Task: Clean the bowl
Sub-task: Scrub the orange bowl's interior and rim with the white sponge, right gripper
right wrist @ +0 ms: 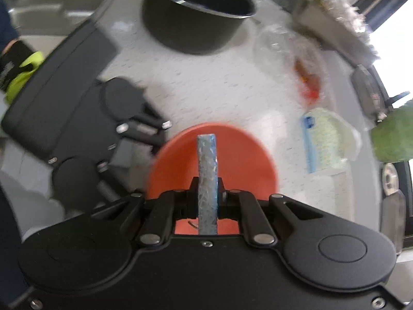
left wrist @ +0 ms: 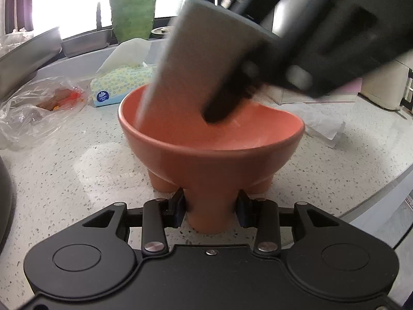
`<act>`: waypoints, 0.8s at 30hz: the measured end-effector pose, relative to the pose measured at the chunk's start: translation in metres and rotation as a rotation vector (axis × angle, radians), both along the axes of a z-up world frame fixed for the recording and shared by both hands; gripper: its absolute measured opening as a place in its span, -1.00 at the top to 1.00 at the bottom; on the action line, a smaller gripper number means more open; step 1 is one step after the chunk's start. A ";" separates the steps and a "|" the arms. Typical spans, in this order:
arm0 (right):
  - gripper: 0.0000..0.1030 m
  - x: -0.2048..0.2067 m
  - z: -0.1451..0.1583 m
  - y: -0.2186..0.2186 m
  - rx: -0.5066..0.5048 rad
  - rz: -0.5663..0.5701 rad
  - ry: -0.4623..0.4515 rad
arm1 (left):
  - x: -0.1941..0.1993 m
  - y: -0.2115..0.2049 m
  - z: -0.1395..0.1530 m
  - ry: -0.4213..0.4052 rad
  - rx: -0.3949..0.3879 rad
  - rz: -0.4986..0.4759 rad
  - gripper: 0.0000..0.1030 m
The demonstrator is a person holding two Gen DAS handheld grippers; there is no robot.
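A salmon-orange footed bowl (left wrist: 211,152) stands on the speckled white counter (left wrist: 77,180). My left gripper (left wrist: 211,210) is shut on the bowl's near foot and holds it steady. My right gripper (right wrist: 207,196) is shut on a grey-blue sponge (right wrist: 207,178), seen edge-on above the bowl (right wrist: 240,160). In the left wrist view the sponge (left wrist: 196,59) reaches down into the bowl, blurred, with the right gripper (left wrist: 232,98) coming in from the upper right. The left gripper (right wrist: 124,144) shows at the bowl's left in the right wrist view.
A tissue pack (left wrist: 121,84), a clear plastic bag with orange scraps (left wrist: 44,106), a green vase (left wrist: 133,10) and metal trays (left wrist: 85,42) sit behind the bowl. A dark pot (right wrist: 196,13) stands near the sink (right wrist: 38,7). A crumpled tissue (left wrist: 325,126) lies at the right.
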State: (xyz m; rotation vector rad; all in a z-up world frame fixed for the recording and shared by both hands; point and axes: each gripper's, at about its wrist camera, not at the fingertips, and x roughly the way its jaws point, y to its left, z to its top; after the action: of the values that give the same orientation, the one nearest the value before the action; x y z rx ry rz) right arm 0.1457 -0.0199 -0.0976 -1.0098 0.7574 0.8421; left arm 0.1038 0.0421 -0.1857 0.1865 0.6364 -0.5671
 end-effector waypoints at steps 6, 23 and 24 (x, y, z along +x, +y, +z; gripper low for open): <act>0.78 0.013 -0.004 -0.008 -0.017 -0.036 -0.069 | 0.002 -0.001 0.001 0.005 0.006 -0.003 0.26; 0.78 -0.033 0.001 -0.052 0.064 -0.119 0.023 | 0.001 -0.003 0.003 0.021 0.022 -0.005 0.26; 0.78 -0.036 0.003 -0.050 0.080 -0.116 0.031 | 0.001 -0.003 0.003 0.022 0.023 -0.005 0.26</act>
State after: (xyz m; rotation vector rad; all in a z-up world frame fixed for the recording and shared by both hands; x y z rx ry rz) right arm 0.1093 -0.0704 -0.0942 -0.8752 0.7955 0.7832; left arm 0.1051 0.0392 -0.1825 0.2036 0.6641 -0.5674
